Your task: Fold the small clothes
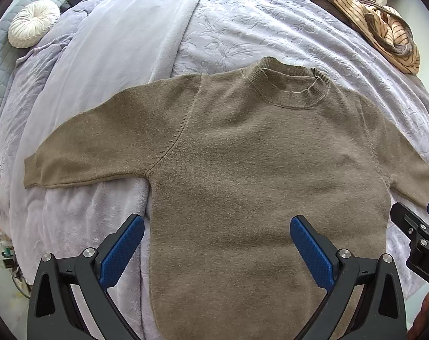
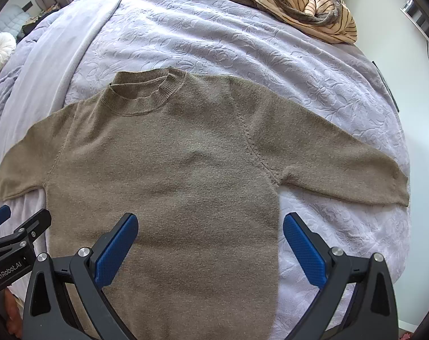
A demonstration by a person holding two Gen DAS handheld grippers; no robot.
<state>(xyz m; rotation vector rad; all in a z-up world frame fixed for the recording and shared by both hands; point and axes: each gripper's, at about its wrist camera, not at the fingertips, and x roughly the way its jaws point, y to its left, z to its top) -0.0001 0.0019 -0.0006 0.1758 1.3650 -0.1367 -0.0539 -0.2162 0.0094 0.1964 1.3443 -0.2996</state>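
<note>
An olive-brown knit sweater (image 1: 242,155) lies flat and face up on the lilac bed cover (image 1: 242,28), collar away from me, both short sleeves spread out to the sides. My left gripper (image 1: 217,223) hovers open above the sweater's lower left side, straddling its left edge, nothing between the blue pads. My right gripper (image 2: 210,221) hovers open over the sweater (image 2: 163,170), above its lower right side, one pad over the knit, the other over the bed cover (image 2: 313,85). Each gripper shows at the edge of the other's view.
A pile of striped tan and brown clothes (image 1: 384,34) lies at the far right of the bed, also seen as the clothes pile (image 2: 299,0). A round white cushion (image 1: 33,24) sits at the far left. A smooth lilac blanket (image 1: 115,42) covers the left part.
</note>
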